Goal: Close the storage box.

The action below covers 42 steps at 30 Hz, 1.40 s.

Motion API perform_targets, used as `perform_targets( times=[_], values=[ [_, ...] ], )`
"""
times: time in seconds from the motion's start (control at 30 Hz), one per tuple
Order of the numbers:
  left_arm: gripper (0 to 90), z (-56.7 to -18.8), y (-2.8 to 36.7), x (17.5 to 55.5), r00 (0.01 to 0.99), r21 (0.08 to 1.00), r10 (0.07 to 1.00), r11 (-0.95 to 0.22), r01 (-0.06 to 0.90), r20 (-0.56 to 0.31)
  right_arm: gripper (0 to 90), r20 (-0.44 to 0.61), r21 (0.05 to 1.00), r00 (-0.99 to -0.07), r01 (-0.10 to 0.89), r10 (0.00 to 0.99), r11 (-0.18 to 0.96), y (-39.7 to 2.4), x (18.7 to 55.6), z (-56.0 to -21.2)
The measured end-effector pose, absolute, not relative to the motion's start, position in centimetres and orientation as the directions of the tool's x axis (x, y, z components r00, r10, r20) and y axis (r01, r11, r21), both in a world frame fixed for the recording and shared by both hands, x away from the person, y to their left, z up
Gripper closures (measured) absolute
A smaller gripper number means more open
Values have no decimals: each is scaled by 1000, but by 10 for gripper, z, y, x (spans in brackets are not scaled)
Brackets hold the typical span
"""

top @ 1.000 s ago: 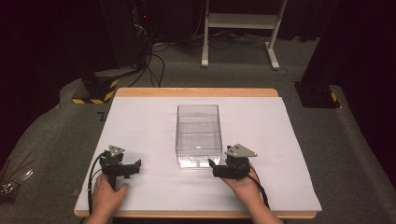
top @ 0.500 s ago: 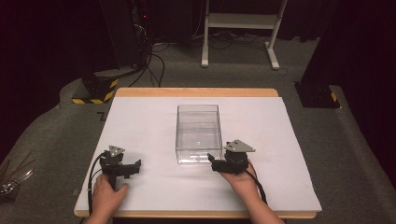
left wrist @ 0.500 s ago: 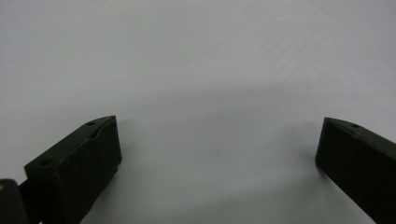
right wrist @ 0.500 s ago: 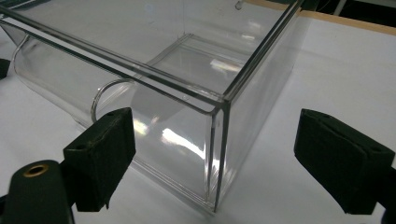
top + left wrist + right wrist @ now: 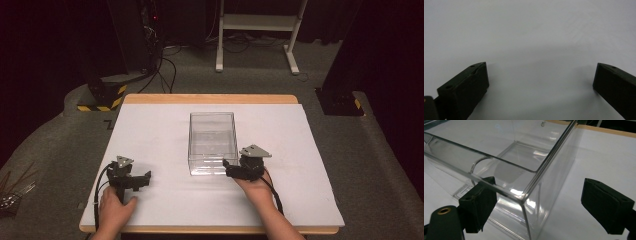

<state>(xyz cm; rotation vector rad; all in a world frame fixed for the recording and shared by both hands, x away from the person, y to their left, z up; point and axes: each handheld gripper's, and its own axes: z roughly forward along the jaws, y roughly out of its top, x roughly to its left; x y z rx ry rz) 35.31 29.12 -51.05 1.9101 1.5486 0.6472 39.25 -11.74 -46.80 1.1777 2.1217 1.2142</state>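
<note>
A clear, empty plastic box stands in the middle of the white table sheet. My right gripper is at the box's near right corner. In the right gripper view the box has that corner between the jaws of the right gripper. The jaws have just been closing a little. One fingertip lies close along the near wall, and the other stands apart from the side wall. My left gripper rests low over the sheet at the near left. The left gripper is open over bare sheet.
The wooden table edge runs along the far side. Beyond it on the floor are cables, a white stand and a black-and-yellow base. Bare sheet lies to the left, right and behind the box.
My right gripper has edged forward to the box's near right corner. The left gripper and the box have stayed put.
</note>
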Motion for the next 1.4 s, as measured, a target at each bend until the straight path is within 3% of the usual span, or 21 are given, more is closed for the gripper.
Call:
perform_targets(
  times=[0.77,1.4],
  values=[
    [5,-511,291,353,203,708,979,-148,690,7,161,48,843,-568,465,822,272,-117,388,-468],
    [5,-511,291,353,204,708,979,-149,691,7,196,35,844,-556,461,830,273,-156,359,-466]
  ],
)
